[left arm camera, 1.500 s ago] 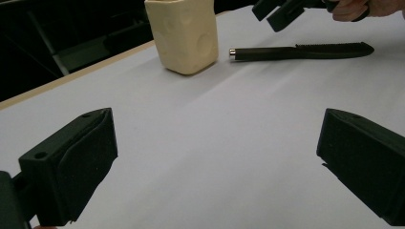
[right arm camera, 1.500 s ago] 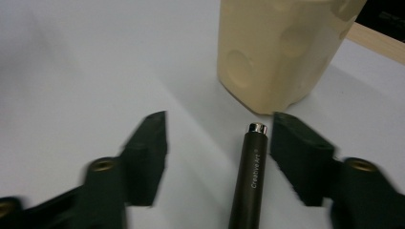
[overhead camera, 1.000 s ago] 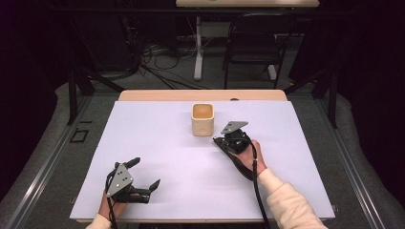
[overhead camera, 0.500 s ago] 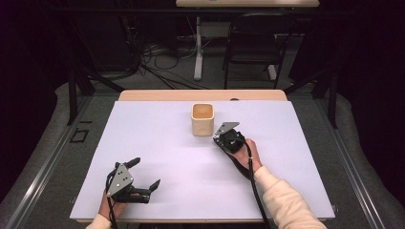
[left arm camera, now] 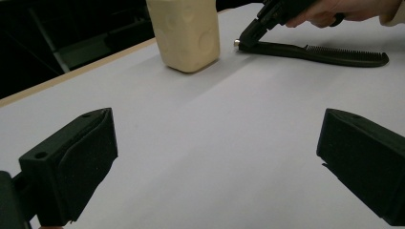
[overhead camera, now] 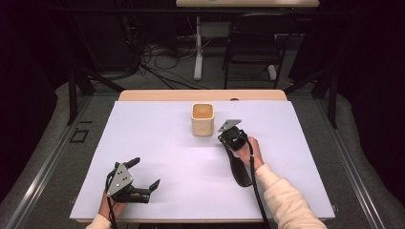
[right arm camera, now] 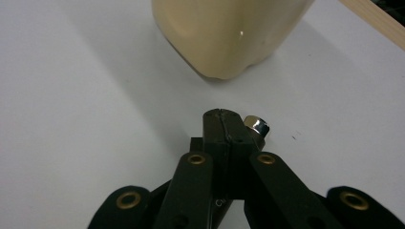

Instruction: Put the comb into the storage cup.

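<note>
Right gripper sits just right of the bench's centre, toward the far edge. Its claw is clamped on the handle end of a black comb. In the right gripper view the two jaws meet on the comb's black tip, with a small shiny metal stud just beside it. The comb lies flat on the white bench top, running from the claw back toward the near edge under the person's right hand. In the left gripper view its row of teeth shows at the end away from the claw.

A cream square cup stands upright near the middle of the far edge, just left of the right gripper and apart from it. Its opening faces up. In the left gripper view shallow round dimples show on its side. In the right gripper view the cup's rounded lower corner stands close ahead of the clamped tip, not touching.

Left gripper is near the near-left corner of the bench, held low in the person's left hand. Its claw is wide apart with nothing between the jaws. Its own view shows bare white surface between the two black pads.

Writing: no brand, label or lettering readable on the cup, the comb or either gripper.

A cream sleeve covers the right forearm at the near edge. The wooden rim of the bench shows along the far edge beyond the white cover.
</note>
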`<state>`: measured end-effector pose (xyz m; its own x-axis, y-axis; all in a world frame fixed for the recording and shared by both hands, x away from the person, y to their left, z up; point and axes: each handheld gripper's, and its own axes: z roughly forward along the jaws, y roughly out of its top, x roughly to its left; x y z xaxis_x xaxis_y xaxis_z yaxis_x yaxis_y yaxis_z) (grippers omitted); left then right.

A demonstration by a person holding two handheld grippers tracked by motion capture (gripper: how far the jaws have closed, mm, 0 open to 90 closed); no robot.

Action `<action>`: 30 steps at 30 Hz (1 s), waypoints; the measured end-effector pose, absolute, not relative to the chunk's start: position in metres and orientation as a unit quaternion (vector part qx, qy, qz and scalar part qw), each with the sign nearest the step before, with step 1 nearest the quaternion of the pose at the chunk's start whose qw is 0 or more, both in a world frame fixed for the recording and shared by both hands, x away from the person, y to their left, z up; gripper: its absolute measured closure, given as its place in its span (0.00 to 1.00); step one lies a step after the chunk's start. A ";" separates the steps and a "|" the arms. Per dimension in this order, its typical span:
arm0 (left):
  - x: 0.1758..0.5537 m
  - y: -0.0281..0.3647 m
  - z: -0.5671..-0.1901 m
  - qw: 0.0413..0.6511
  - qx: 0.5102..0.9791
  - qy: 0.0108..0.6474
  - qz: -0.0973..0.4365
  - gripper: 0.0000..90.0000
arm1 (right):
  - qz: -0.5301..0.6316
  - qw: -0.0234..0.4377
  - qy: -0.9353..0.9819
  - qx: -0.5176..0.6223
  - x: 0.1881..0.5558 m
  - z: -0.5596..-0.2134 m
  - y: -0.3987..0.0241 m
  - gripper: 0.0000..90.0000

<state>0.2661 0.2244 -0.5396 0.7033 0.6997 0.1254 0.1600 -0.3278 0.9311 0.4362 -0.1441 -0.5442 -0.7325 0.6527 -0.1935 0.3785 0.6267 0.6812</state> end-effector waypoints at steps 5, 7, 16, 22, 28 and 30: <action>0.266 0.225 -0.539 0.509 0.770 0.280 0.265 0.00 | 0.306 0.214 0.876 0.305 0.441 -0.548 -0.149 1.00; 0.266 0.225 -0.539 0.510 0.769 0.280 0.265 0.00 | 0.304 0.214 0.874 0.312 0.442 -0.549 -0.151 1.00; 0.266 0.225 -0.540 0.509 0.769 0.281 0.265 0.00 | 0.293 0.224 0.869 0.330 0.447 -0.547 -0.164 1.00; 0.266 0.225 -0.540 0.509 0.770 0.280 0.265 0.00 | 0.282 0.220 0.869 0.341 0.450 -0.544 -0.173 1.00; 0.266 0.226 -0.539 0.509 0.770 0.280 0.265 0.00 | 0.264 0.227 0.871 0.347 0.451 -0.545 -0.179 1.00; 0.266 0.226 -0.539 0.510 0.769 0.280 0.265 0.00 | 0.261 0.225 0.870 0.352 0.451 -0.545 -0.179 1.00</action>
